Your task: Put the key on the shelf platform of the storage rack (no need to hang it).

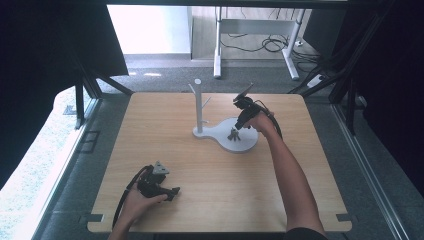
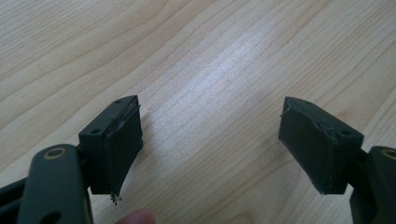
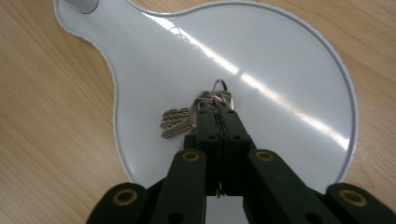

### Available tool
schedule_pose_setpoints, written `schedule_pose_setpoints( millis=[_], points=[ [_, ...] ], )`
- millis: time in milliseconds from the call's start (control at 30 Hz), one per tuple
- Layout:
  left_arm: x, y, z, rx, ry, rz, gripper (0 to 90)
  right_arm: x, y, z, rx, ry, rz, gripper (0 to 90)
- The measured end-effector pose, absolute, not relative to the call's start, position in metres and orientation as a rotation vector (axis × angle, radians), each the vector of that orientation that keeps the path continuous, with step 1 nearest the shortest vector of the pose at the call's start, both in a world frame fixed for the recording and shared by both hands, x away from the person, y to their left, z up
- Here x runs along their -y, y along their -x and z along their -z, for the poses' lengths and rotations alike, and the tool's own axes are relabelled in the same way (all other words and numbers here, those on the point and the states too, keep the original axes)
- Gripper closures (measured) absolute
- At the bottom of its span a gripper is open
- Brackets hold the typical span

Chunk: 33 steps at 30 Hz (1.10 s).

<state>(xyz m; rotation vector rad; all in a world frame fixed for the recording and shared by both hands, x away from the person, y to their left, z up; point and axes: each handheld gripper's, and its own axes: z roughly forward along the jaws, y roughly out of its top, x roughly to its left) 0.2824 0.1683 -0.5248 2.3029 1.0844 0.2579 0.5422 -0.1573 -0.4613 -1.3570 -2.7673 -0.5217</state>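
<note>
Clenching the keys (image 3: 187, 119) over the white tray (image 3: 289, 65), right tongs (image 3: 215, 108); left tongs (image 2: 210, 140) gape wide.

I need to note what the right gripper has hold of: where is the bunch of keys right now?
The bunch of keys lies on the round white base of the stand, right of its post in the high view, pinched by the right gripper.
</note>
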Motion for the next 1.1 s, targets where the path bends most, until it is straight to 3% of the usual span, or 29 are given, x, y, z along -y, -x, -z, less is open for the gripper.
schedule_pose_setpoints(
  millis=[667,1100],
  points=[
    [-0.163,-0.282,0.527,-1.072,-2.324,-0.258,21.8,0.177,-0.515,0.444,2.792,1.375,0.637,54.4],
    [-0.16,-0.281,0.527,-1.07,-2.324,-0.262,21.9,0.197,-0.47,0.428,2.836,1.306,0.749,51.3]
  ],
)
